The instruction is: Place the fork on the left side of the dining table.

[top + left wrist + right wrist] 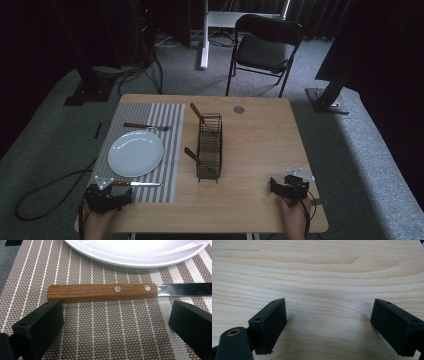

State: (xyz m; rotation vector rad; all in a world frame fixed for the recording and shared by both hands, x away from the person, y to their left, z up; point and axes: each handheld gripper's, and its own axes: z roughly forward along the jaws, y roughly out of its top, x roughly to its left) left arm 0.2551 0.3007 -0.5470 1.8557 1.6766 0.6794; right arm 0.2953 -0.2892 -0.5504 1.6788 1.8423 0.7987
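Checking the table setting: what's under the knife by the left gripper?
The knife lies flat on the striped placemat, just short of the white plate. The left gripper is open in front of its handle. The mat directly beneath is covered.

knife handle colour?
Brown wood with two silver rivets on the knife; the left gripper view shows it best.

Two black block-jawed tools (107, 197) (288, 187); grey three-cornered top plates; trailing black cables
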